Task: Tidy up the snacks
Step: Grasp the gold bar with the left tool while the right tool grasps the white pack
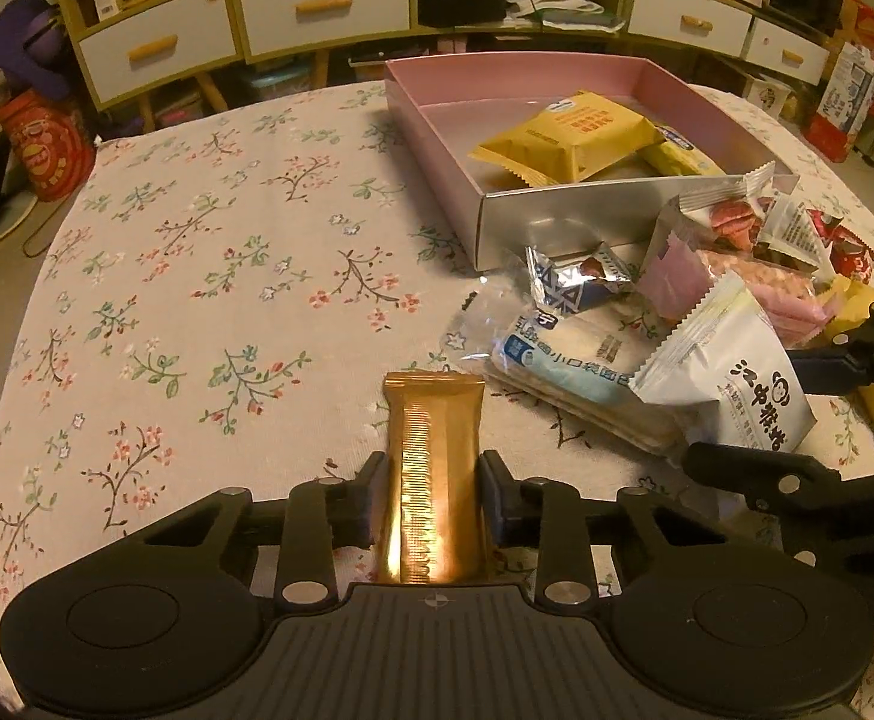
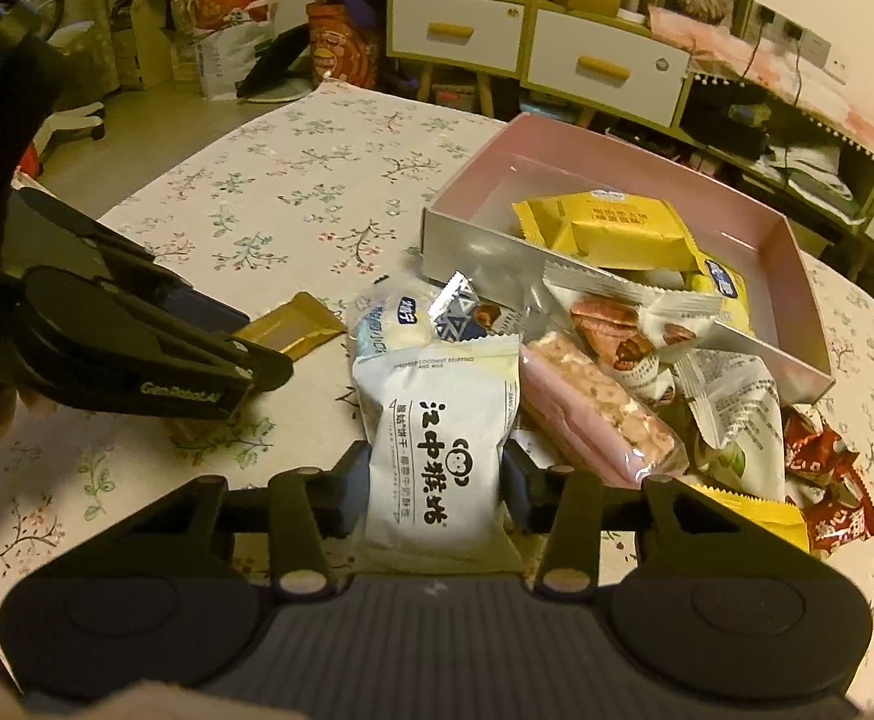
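Gold-wrapped bar (image 1: 434,468) is pinched lengthwise by the left gripper (image 1: 434,498), pointing toward the worktop's (image 1: 197,276) far edge; white packet (image 2: 437,462), its base hidden, is clamped by the right gripper (image 2: 437,480).

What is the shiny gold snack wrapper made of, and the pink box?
The long gold snack wrapper looks like metallic foil film: mirror glare and fine crimped ridges. The shallow pink rectangular box seems to be coated cardboard: stiff straight walls, folded corners, and a silvery outside that reflects softly.
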Demonstrator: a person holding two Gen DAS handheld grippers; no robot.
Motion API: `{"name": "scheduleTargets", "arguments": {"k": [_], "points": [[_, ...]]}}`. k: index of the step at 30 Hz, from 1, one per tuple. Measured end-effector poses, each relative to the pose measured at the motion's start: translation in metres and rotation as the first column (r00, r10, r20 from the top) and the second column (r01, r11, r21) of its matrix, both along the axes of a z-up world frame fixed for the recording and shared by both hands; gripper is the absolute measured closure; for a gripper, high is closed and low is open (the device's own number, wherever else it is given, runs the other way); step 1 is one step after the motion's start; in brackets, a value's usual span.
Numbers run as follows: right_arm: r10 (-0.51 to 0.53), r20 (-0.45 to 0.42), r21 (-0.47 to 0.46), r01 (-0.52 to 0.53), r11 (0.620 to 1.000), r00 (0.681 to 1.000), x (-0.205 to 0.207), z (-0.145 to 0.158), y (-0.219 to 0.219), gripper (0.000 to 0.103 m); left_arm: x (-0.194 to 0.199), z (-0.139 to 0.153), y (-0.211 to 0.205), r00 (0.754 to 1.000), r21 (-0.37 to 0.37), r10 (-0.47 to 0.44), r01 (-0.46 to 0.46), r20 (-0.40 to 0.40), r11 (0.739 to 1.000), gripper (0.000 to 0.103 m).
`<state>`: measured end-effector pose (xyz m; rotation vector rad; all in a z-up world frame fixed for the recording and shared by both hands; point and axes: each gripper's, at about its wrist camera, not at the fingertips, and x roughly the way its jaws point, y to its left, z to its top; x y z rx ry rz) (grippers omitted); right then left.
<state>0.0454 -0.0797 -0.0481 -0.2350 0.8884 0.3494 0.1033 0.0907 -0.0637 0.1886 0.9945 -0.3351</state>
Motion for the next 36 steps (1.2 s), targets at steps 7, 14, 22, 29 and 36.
{"name": "scheduleTargets", "arguments": {"k": [7,14,22,29,36], "points": [[0.033,0.008,0.024,-0.033,0.999,0.999,-0.003,0.009,0.005,0.065,-0.001,0.005,-0.001,1.000,-0.014,0.008,-0.009,-0.005,1.000,0.074],[0.049,-0.010,0.047,-0.048,0.998,0.999,0.000,0.014,0.005,0.087,0.000,0.010,-0.002,1.000,-0.009,0.019,-0.019,-0.002,1.000,0.074],[0.050,-0.018,0.028,-0.049,0.998,0.999,-0.001,0.004,0.004,0.050,0.001,0.004,-0.004,0.999,0.011,0.031,-0.031,-0.037,0.999,0.074],[0.092,0.007,-0.035,-0.092,0.995,0.996,0.006,-0.004,0.016,0.050,0.003,0.004,-0.002,0.997,0.015,0.052,-0.052,-0.048,0.999,0.074],[0.268,0.065,-0.268,-0.242,0.933,0.961,-0.005,-0.013,0.039,0.037,0.002,0.004,0.001,0.997,0.013,0.064,-0.063,-0.051,0.998,0.074]]}}
